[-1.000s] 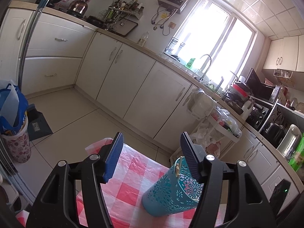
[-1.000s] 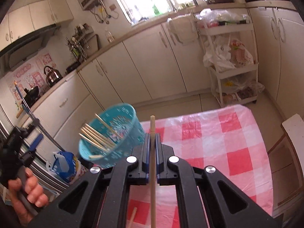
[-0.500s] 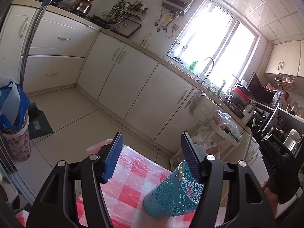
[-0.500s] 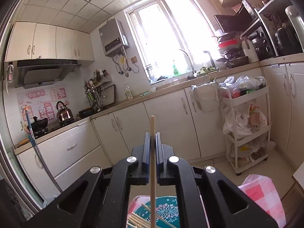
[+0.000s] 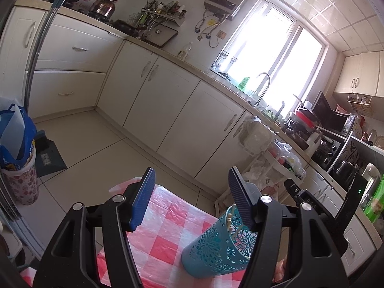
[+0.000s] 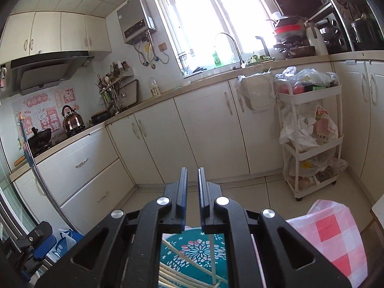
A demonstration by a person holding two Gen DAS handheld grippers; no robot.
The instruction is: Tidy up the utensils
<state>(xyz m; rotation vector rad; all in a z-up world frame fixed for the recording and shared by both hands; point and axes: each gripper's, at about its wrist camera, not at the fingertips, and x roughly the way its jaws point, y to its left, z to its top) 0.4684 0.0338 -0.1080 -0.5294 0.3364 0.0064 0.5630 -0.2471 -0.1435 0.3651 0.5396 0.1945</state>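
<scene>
A teal cut-out utensil holder stands tilted on the pink-checked tablecloth, with chopstick tips at its rim. My left gripper is open. The holder sits low behind its right finger, not between the pads. In the right wrist view my right gripper hangs over the holder. Its jaws are opening, a narrow gap shows and nothing is between the pads. Several pale chopsticks lie inside the holder below it.
Cream cabinets and a cluttered counter run along the far wall. A white trolley full of bags stands right of the table. A bin with a blue bag and a bent metal pole are on the left, by the tiled floor.
The chopstick that stood upright between my right gripper's pads is gone and the pads have parted. The right view swung from over the table to the cabinets. The left gripper has kept still.
</scene>
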